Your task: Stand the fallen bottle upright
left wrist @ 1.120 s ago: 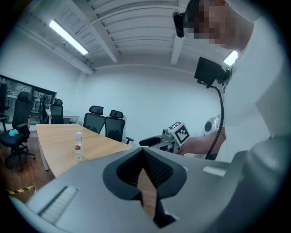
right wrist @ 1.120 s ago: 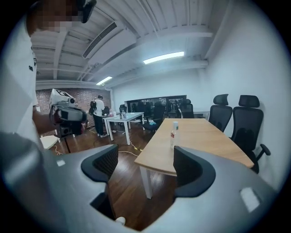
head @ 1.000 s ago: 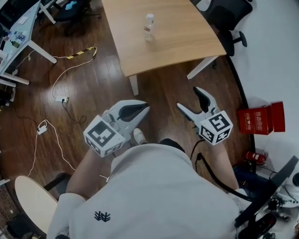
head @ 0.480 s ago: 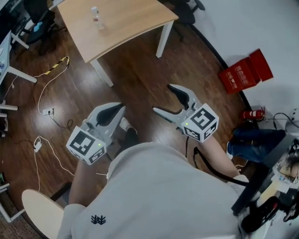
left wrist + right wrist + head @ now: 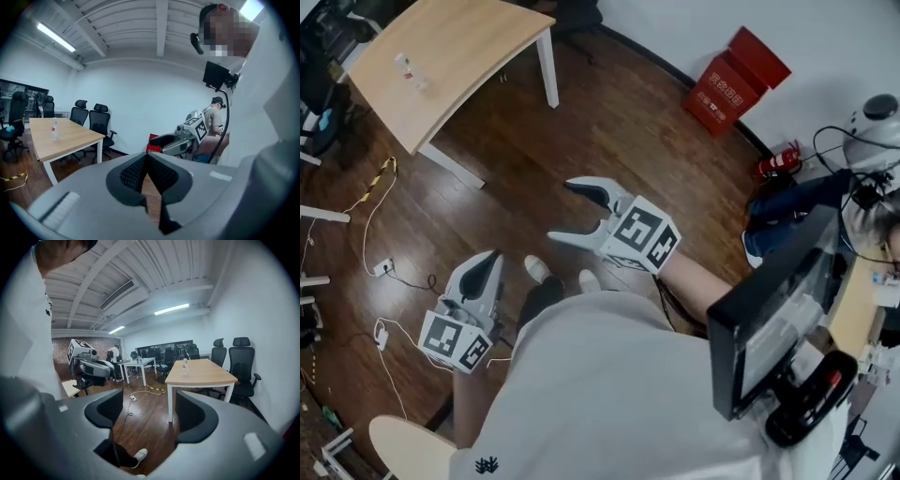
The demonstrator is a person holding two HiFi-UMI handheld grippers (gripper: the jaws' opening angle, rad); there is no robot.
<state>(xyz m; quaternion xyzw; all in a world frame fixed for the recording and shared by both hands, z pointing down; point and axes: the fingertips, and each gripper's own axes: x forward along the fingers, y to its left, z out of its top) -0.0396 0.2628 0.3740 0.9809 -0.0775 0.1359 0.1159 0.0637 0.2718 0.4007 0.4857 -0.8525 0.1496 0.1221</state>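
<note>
A small clear bottle with a white cap stands upright on the light wooden table, far up and left in the head view. Both grippers hang over the dark wood floor, well away from it. My left gripper is low beside my leg, and its black pads meet with nothing between them. My right gripper points left with its jaws apart and closing on nothing. The right gripper view shows the bottle on the table beyond the right gripper.
A red box and a fire extinguisher sit by the white wall. A monitor and gear crowd the right. Cables trail over the floor at left. Office chairs stand by the table.
The head view has swung right, so the table and bottle have slid to the upper left. Both grippers have moved with the person, farther from the table, the left one down toward the leg.
</note>
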